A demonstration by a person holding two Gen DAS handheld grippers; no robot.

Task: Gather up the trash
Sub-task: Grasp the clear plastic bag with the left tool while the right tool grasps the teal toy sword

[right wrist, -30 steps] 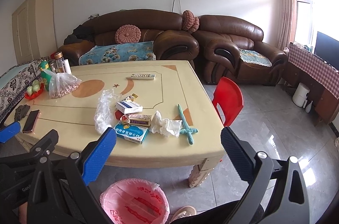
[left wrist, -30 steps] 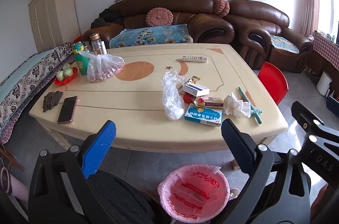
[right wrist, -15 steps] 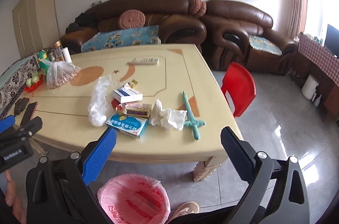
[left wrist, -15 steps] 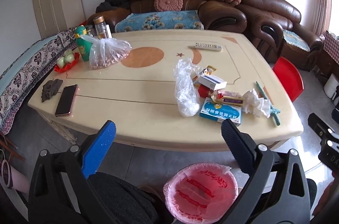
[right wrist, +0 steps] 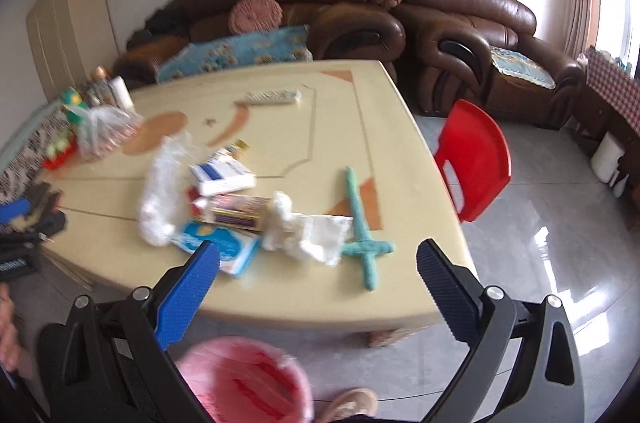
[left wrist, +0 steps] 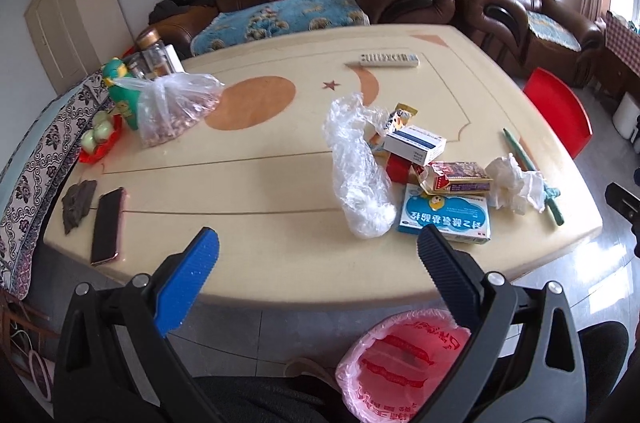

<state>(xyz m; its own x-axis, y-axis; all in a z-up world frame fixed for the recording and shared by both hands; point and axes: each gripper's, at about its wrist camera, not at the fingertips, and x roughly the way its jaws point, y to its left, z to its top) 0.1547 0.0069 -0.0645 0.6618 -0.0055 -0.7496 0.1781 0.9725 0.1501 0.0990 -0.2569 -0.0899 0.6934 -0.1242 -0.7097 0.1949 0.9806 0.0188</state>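
A pile of trash lies on the cream table (left wrist: 248, 183): a crumpled clear plastic bag (left wrist: 358, 167), a blue-and-white box (left wrist: 415, 144), a red-and-gold box (left wrist: 456, 177), a blue medicine box (left wrist: 446, 219) and a wad of white tissue (left wrist: 514, 185). The pile also shows in the right wrist view, with the tissue (right wrist: 304, 231) nearest. A bin with a pink liner (left wrist: 400, 367) stands on the floor below the table's near edge. My left gripper (left wrist: 318, 251) is open and empty over the near edge. My right gripper (right wrist: 318, 259) is open and empty, just short of the tissue.
A teal knitted cross (right wrist: 362, 231) lies right of the tissue. A phone (left wrist: 107, 223), a dark cloth (left wrist: 78, 205), a bag of nuts (left wrist: 176, 111), bottles and a remote (left wrist: 390, 59) sit elsewhere on the table. A red chair (right wrist: 474, 159) stands at the right; brown sofas behind.
Both grippers have moved forward and tilted down toward the table; the trash pile looms larger. The right view is blurred from motion. Both stay open.
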